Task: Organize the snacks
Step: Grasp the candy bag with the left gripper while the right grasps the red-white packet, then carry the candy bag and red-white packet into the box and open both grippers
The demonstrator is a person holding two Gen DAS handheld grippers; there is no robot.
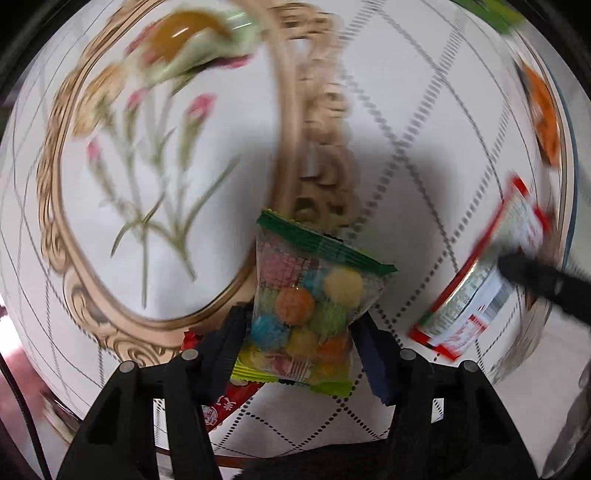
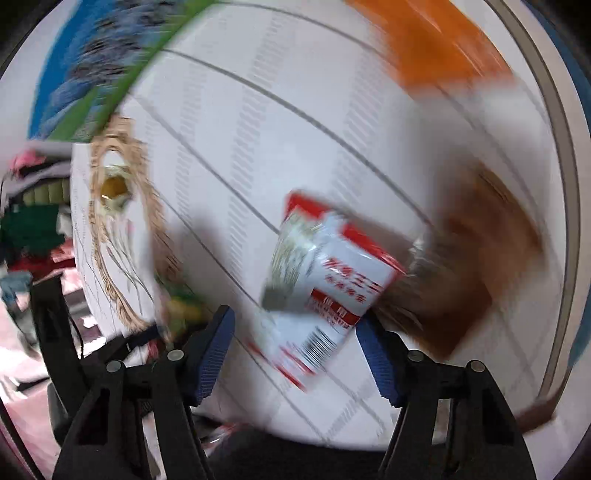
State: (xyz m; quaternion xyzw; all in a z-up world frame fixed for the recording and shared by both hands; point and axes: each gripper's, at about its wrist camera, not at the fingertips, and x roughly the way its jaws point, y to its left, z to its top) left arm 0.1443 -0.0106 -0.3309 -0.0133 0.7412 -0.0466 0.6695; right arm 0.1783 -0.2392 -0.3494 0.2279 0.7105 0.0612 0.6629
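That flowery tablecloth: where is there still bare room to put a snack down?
Bare cloth lies inside the gold oval frame below the jelly cup, and between the candy bag and the red-and-white packet. In the right view, the stretch above that packet is open. The rim by the orange and brown packets is crowded.

A round table (image 1: 424, 155) carries a white cloth (image 2: 258, 129) with grey diamond lines and a gold-framed flower print. Past its left edge lies a pinkish floor (image 2: 22, 406), blurred.
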